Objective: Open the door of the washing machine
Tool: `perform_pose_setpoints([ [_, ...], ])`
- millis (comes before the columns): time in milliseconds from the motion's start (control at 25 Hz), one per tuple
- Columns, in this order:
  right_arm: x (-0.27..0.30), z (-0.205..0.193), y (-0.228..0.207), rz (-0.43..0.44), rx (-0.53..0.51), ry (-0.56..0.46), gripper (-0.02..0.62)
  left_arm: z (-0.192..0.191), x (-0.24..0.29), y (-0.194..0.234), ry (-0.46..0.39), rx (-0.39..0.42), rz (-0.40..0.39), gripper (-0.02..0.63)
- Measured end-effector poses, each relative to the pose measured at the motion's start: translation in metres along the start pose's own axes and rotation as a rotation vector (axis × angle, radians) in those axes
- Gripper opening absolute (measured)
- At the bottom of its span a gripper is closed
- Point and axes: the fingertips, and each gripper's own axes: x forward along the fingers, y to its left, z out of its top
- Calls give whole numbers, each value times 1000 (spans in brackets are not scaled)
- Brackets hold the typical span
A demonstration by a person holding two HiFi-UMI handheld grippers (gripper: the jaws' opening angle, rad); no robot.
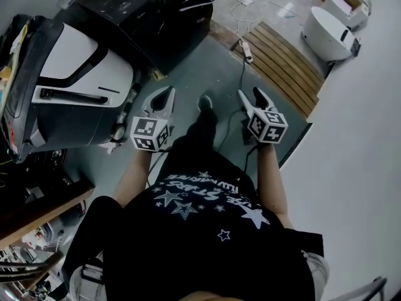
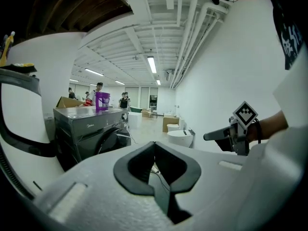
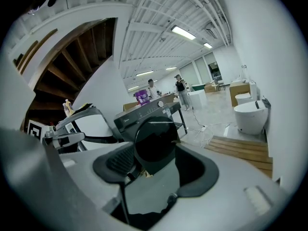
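From the head view, you stand on the floor with both claws held out in front of you. The washing machine [image 1: 150, 11] is the dark box ahead of them and a little to the left, well apart from both. The left claw [image 1: 166, 95] points toward the washing machine's near right corner with its tips drawn together. The right claw [image 1: 252, 95] is farther to the right of the washing machine, with its tips spread.

In the left gripper view, the left claw [image 2: 154, 146] is narrow, its tips meet at the top, and nothing sits between them. The washing machine [image 2: 89, 129] is off to the left of where it aims.

In the right gripper view, the right claw [image 3: 159, 154] gapes wide and empty. The round dark door [image 3: 155, 141] on the washing machine's front is framed right between its jaws, closed and far off.

The step in hand looks like the approach, with nothing touched yet. The next move calls for stepping closer to the washing machine. Keep the right claw lined up on the door, then find its edge or handle, which is too small to make out from here.
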Motion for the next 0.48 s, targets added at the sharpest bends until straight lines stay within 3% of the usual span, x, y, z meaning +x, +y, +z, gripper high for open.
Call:
perform_pose_setpoints([
  [280, 90, 54, -46, -8, -22, 51, 272, 14, 107, 43, 21, -14, -15, 11],
  [480, 170, 89, -53, 30, -59, 125, 272, 22, 161, 83, 52, -69, 22, 11],
])
